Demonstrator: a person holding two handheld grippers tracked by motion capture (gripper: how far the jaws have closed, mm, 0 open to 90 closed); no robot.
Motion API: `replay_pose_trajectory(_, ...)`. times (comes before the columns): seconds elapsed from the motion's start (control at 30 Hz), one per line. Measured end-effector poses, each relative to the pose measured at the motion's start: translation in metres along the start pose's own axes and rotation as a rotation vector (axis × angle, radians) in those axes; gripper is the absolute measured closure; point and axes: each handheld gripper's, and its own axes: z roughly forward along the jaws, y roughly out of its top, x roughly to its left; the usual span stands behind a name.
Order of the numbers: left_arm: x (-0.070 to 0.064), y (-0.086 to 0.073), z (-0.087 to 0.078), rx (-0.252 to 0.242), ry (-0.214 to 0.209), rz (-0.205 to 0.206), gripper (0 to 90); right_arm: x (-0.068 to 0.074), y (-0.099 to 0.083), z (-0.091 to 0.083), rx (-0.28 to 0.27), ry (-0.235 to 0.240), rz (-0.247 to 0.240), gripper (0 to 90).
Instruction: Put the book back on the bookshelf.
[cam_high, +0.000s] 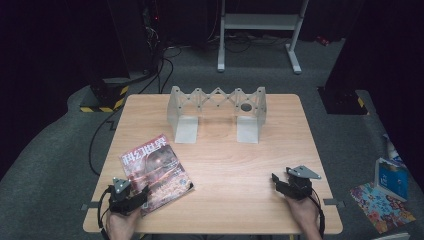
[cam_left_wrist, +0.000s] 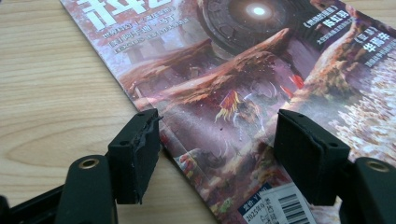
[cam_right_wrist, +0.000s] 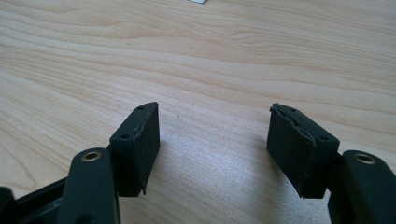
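Now I have the left gripper at the near left corner of the tabletop, and its jaws stand wide apart over the lower edge of the magazine. In the left gripper view one jaw is at the magazine's left edge, touching or almost touching it, and the other stands above the cover close to the barcode; nothing is pinched between them. The magazine lies flat and a little turned, near the left edge of the tabletop, its near corner under my left gripper. I judge that I am in the approach step, just before the grasp. The right gripper waits near the right front edge, also wide, with bare wood between its jaws in the right gripper view. A grey folding rack stands at the far edge, well apart from the magazine. For the next move, I think I must get one jaw under the thin edge and then close, which is difficult with a flat magazine.
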Motion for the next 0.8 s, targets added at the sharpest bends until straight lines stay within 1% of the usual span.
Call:
replay_pose_trajectory(0.27,-0.016,-0.001,-0.004,0.024,-0.012,0.014,31.3,0.000,0.000,0.000,0.000,0.000,-0.001,34.6)
replay_pose_trajectory(0.47,-0.026,-0.004,-0.008,0.028,-0.010,0.032,31.8,0.000,0.000,0.000,0.000,0.001,-0.002,34.6)
replay_pose_trajectory(0.5,-0.027,-0.004,-0.008,0.028,-0.011,0.030,31.9,0.000,0.000,0.000,0.000,0.001,-0.002,34.6)
replay_pose_trajectory(0.57,-0.029,-0.005,-0.009,0.032,-0.011,0.041,31.9,0.000,0.000,0.000,0.000,0.000,-0.001,34.6)
replay_pose_trajectory(0.6,-0.031,-0.005,-0.009,0.032,-0.011,0.037,31.9,0.000,0.000,0.000,0.000,0.001,-0.001,34.6)
replay_pose_trajectory(0.63,-0.032,-0.005,-0.010,0.034,-0.010,0.046,31.9,0.000,0.000,0.000,0.000,0.001,-0.002,34.6)
replay_pose_trajectory(0.8,-0.040,-0.008,-0.011,0.023,-0.014,0.054,31.9,0.000,0.000,0.000,0.000,0.001,-0.001,34.6)
